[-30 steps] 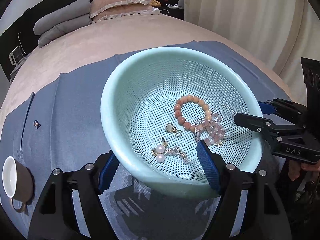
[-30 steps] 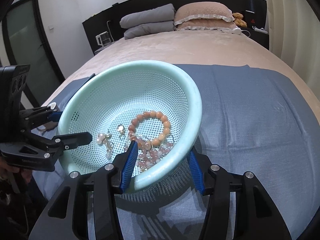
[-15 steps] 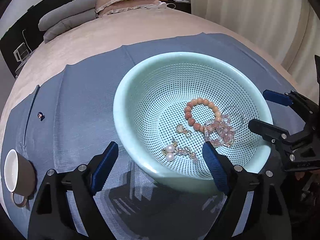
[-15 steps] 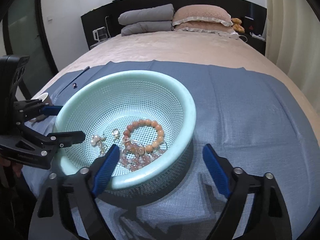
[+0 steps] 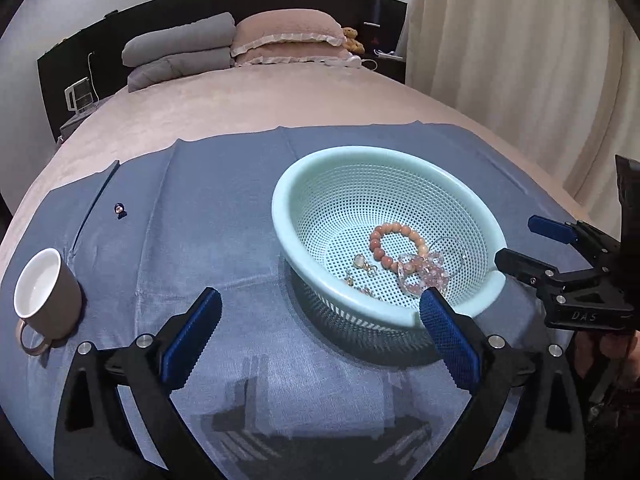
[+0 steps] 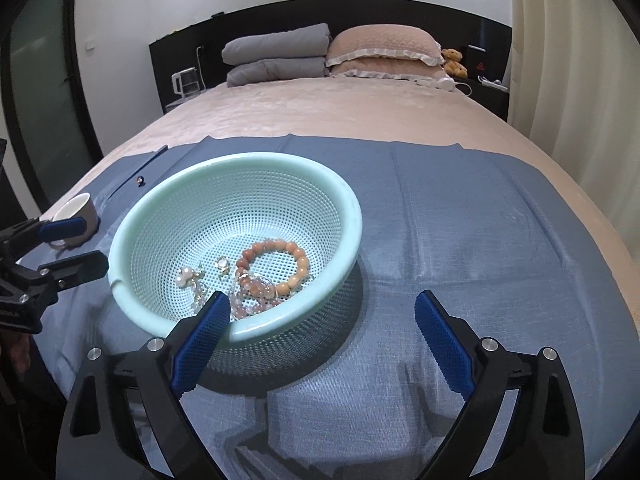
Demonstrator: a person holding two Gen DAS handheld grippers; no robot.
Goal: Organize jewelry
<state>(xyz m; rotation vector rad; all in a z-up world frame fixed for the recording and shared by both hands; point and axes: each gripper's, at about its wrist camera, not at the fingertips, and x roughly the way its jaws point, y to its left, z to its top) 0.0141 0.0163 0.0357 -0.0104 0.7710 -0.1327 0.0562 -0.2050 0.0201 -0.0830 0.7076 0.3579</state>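
Observation:
A mint-green perforated basket (image 5: 360, 151) (image 6: 240, 158) sits on a blue cloth (image 5: 224, 240) spread over a bed. Inside lie an orange bead bracelet (image 5: 400, 225) (image 6: 276, 245), a pink crystal bracelet (image 5: 424, 268) (image 6: 256, 292), pearl earrings (image 6: 185, 276) and a small gold earring (image 5: 362, 261). My left gripper (image 5: 320, 300) (image 6: 90, 244) is at the basket's left with jaws opening, nothing between them. My right gripper (image 6: 322, 300) (image 5: 520, 242) is at the basket's right, jaws also opening and empty. Each has one finger in front of the near rim.
A brown mug (image 5: 46, 292) (image 6: 78, 212), white inside, stands near the cloth's left edge. A small dark-stoned piece (image 5: 119, 210) (image 6: 140, 180) lies alone on the cloth beyond it. Pillows (image 6: 380, 52) and folded grey bedding sit at the headboard; curtains hang at the right.
Both grippers straddled the basket's rim; their jaws have widened and drawn back off it. The left gripper has shifted left, the right one right, and the basket rests on the cloth.

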